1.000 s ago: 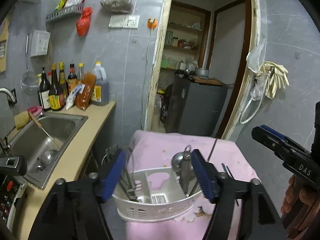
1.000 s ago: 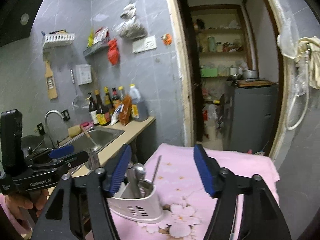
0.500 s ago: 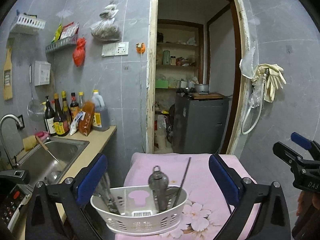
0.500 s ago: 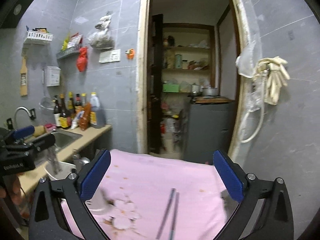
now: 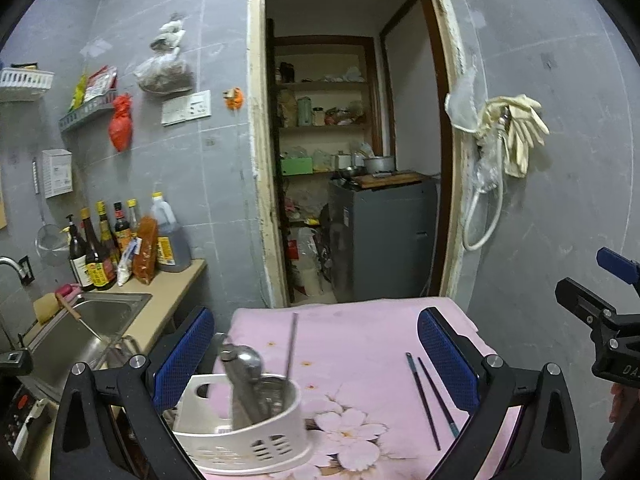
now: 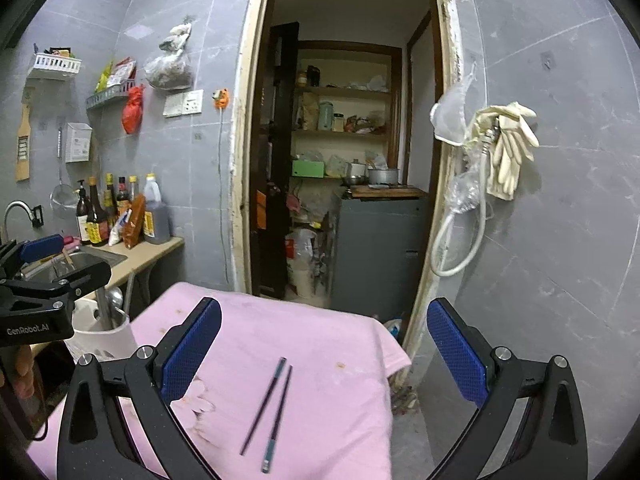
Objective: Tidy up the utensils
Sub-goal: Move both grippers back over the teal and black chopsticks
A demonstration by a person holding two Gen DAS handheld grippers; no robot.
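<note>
A white plastic utensil caddy [image 5: 244, 436] sits on the pink flowered cloth [image 5: 360, 344], holding a metal ladle [image 5: 244, 376], a thin metal rod and other utensils. It also shows at the left of the right wrist view [image 6: 106, 334]. Two dark chopsticks [image 6: 270, 404] lie loose on the cloth, also seen in the left wrist view [image 5: 430, 396]. My left gripper [image 5: 316, 360] is open, above and just behind the caddy. My right gripper [image 6: 324, 344] is open and empty, above the chopsticks.
A counter with a steel sink [image 5: 80, 328] and sauce bottles [image 5: 116, 240] lies to the left. An open doorway with a grey cabinet [image 5: 384, 236] is behind the table. The cloth's right edge [image 6: 394, 360] drops to the floor. Gloves [image 6: 508, 140] hang on the right wall.
Both grippers have opened wide and drawn back from the caddy. The right gripper has swung right, over the two chopsticks. The caddy now sits lower left in the left view.
</note>
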